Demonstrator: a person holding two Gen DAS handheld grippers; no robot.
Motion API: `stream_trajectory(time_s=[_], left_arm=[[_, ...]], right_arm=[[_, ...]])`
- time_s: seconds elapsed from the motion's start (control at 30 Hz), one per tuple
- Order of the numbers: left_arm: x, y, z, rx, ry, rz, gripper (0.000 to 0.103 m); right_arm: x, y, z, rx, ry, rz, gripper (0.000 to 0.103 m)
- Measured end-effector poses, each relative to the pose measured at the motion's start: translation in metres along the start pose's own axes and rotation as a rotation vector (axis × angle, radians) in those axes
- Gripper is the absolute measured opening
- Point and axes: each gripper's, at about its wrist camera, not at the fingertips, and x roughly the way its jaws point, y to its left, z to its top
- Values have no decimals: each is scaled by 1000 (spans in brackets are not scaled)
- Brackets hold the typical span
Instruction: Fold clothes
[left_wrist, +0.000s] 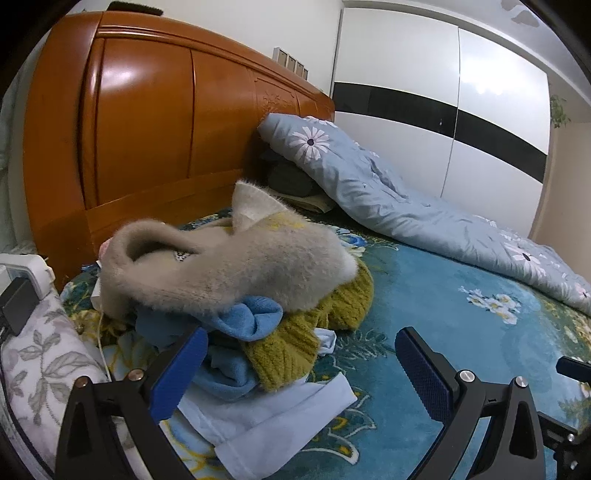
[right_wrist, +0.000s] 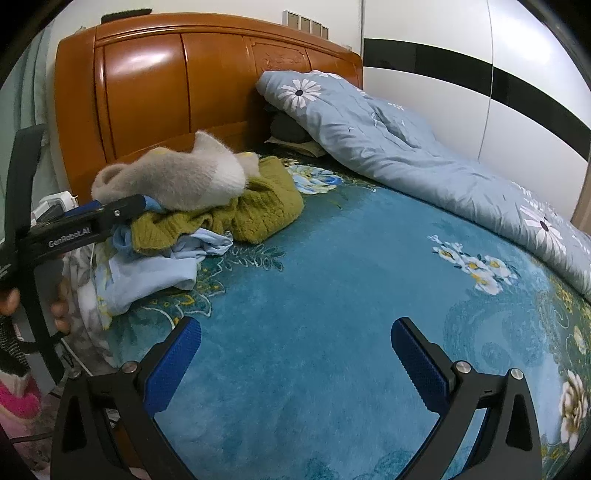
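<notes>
A heap of clothes lies on the teal floral bedspread (left_wrist: 443, 332) near the headboard. A fuzzy beige sweater (left_wrist: 240, 266) is on top, over a blue fleece (left_wrist: 243, 321), an olive-green knit sweater (left_wrist: 295, 343) and a pale blue shirt (left_wrist: 277, 413). My left gripper (left_wrist: 301, 341) is open at the heap's near edge, its left finger against the blue fleece, nothing clamped. The right wrist view shows the beige sweater (right_wrist: 177, 181), the green knit (right_wrist: 266, 210), the pale blue shirt (right_wrist: 155, 269) and the left gripper (right_wrist: 140, 203) side-on. My right gripper (right_wrist: 295, 328) hangs open over bare bedspread (right_wrist: 332, 258).
A glossy wooden headboard (left_wrist: 147, 129) rises behind the heap. A light blue daisy quilt (left_wrist: 388, 192) lies bunched along the far right, over dark folded items (left_wrist: 288, 181). A grey-leaf pillow (left_wrist: 44, 362) sits left. A white wardrobe (left_wrist: 443, 92) stands beyond. A hand (right_wrist: 59, 302) holds the left gripper.
</notes>
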Motion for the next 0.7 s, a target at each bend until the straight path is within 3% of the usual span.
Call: stream_trajectory(time_s=[0.7], left_arm=[[-15, 17, 12, -103, -37, -22, 103]], right_arm=[[-14, 19, 1, -61, -40, 14, 103]])
